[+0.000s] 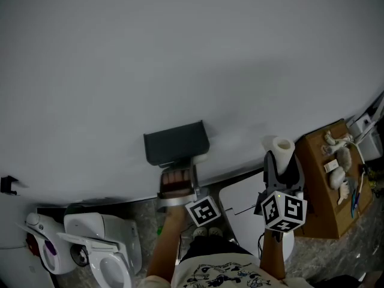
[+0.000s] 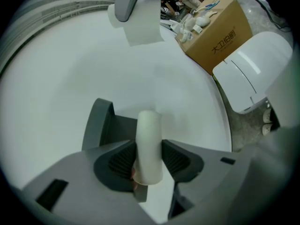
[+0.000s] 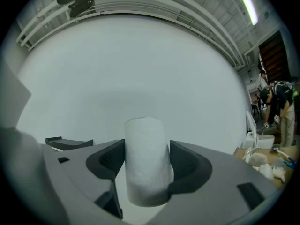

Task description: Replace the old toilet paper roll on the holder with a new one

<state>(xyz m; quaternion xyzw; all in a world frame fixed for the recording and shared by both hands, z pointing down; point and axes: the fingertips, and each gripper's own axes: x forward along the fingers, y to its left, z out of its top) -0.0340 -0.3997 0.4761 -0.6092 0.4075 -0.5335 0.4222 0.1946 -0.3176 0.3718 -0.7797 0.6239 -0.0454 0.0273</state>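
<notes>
On the pale wall hangs the dark grey holder (image 1: 176, 143), also at the left of the left gripper view (image 2: 101, 125). Just beneath it my left gripper (image 1: 177, 183) (image 2: 149, 161) is shut on the old roll (image 2: 149, 142), a slim pale tube that looks brownish from above (image 1: 176, 182). Whether the tube still sits on the holder I cannot tell. To the right, away from the holder, my right gripper (image 1: 281, 167) (image 3: 146, 161) is shut on the new white roll (image 1: 281, 147) (image 3: 146, 158), held upright. The same new roll (image 2: 140, 20) shows at the top of the left gripper view.
Two white toilets (image 1: 102, 245) stand at the lower left by the wall. A white toilet lid (image 1: 246, 212) (image 2: 255, 69) lies below the right gripper. A cardboard box (image 1: 330, 179) (image 2: 215, 27) with small items on top stands at the right. A person (image 3: 276, 102) bends over far right.
</notes>
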